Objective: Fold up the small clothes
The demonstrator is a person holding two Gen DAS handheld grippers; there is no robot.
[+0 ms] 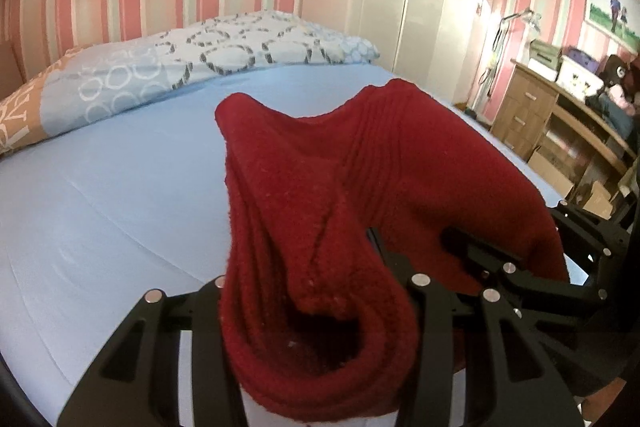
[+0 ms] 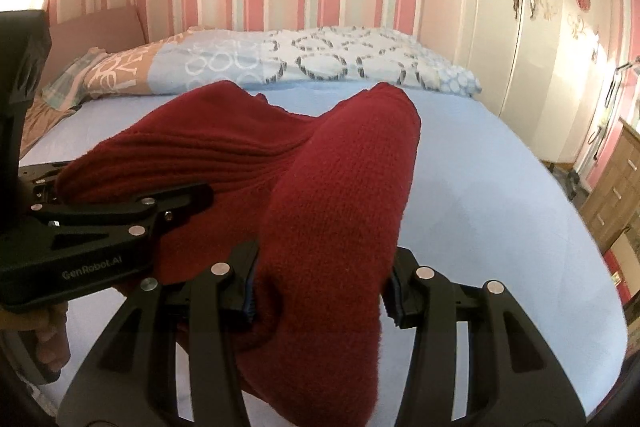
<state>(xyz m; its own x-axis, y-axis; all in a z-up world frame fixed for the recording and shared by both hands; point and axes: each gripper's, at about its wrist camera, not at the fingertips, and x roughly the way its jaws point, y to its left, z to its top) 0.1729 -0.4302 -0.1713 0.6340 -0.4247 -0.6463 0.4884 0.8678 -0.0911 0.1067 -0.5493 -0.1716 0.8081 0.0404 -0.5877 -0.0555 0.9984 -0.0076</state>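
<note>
From the left wrist, the left claw (image 1: pixel 316 311) squeezes a bunched edge of the soft dark red knitted cloth (image 1: pixel 320 195). The cloth hangs in the air over the bed with the light blue sheet (image 1: pixel 100 207). The right claw (image 1: pixel 500 267) shows at the right, clamped on the same cloth. A blue pillow with ring patterns (image 1: pixel 224 55) lies at the far end by the wall. From the right wrist, the right claw (image 2: pixel 320 291) pinches another thick part of the red cloth (image 2: pixel 340 187), with its pads pressing both sides. The left claw (image 2: pixel 172 203) holds the cloth just beside it.
</note>
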